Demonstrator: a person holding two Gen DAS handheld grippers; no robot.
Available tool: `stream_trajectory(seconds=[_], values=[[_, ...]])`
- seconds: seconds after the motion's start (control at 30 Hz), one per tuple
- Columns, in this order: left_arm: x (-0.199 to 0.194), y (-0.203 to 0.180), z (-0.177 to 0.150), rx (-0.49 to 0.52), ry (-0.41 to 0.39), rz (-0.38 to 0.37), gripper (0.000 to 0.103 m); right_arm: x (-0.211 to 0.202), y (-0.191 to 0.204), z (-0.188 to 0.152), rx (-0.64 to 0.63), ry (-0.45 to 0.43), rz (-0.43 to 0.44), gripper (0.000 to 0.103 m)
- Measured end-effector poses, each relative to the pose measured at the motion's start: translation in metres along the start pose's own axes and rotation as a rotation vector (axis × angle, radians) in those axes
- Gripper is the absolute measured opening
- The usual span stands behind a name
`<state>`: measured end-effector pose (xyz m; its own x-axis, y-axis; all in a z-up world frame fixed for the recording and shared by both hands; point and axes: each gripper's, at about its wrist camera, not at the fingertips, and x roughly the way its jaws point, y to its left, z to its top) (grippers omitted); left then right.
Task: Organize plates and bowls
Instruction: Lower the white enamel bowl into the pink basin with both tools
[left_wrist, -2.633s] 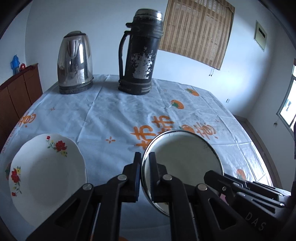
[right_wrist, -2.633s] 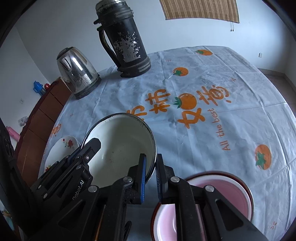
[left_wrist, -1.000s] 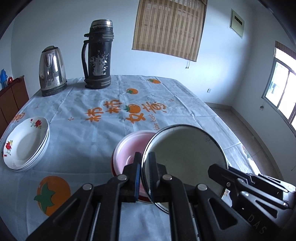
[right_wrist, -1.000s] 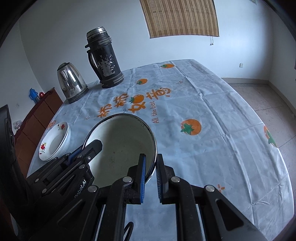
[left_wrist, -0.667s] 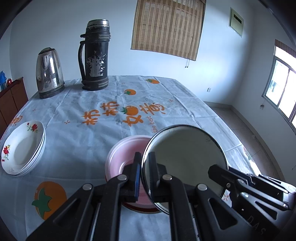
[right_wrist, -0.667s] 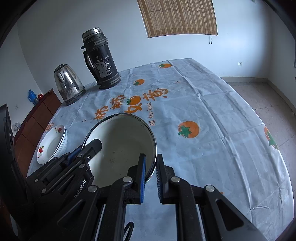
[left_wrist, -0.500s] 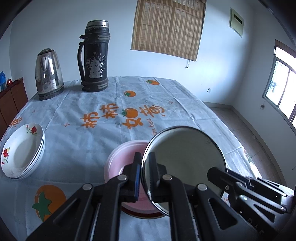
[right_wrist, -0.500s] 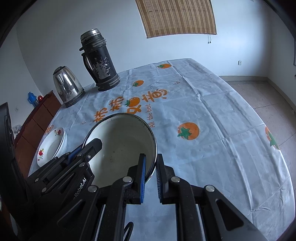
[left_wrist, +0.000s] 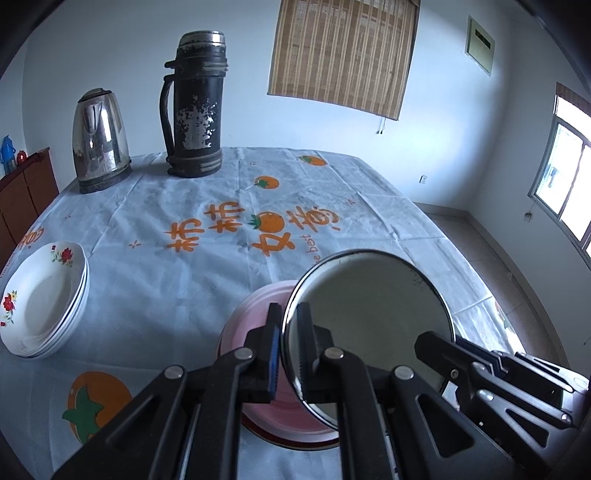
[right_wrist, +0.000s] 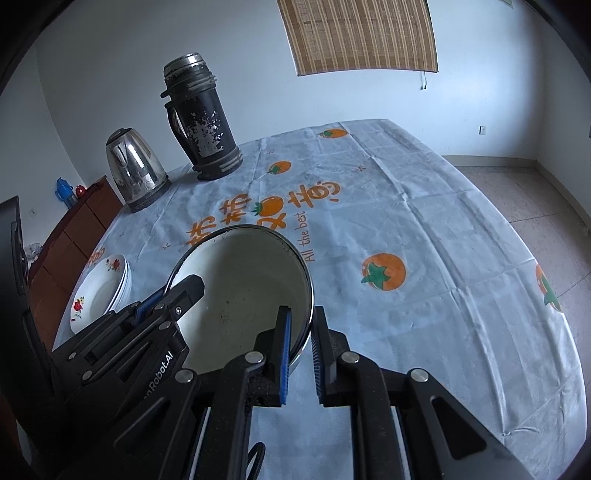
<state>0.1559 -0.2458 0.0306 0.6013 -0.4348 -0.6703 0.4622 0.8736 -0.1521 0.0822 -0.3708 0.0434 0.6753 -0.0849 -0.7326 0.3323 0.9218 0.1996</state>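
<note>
From where I steer, the far half of the tablecloth (right_wrist: 424, 229) is open, and its whole right side too. At the back left the black thermos (left_wrist: 195, 107) and the steel kettle (left_wrist: 99, 140) stand tall, just beside each other. The stack of flowered plates (left_wrist: 40, 288) occupies the left edge. The pink bowl (left_wrist: 255, 314) lies directly under the enamel bowl (right_wrist: 240, 291), which both grippers hold and which blocks the near middle.

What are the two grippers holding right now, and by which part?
Both hold one metal bowl by its rim: the left gripper clamps one side, the right gripper the opposite side, above the pink bowl.
</note>
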Motion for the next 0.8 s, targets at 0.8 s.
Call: stream_trajectory(seconds=[0.8], values=[[0.015,0.021,-0.003,-0.04,0.033,0.006,0.006,0.025,0.016,0.003,-0.052,0.074,-0.002,0.013]])
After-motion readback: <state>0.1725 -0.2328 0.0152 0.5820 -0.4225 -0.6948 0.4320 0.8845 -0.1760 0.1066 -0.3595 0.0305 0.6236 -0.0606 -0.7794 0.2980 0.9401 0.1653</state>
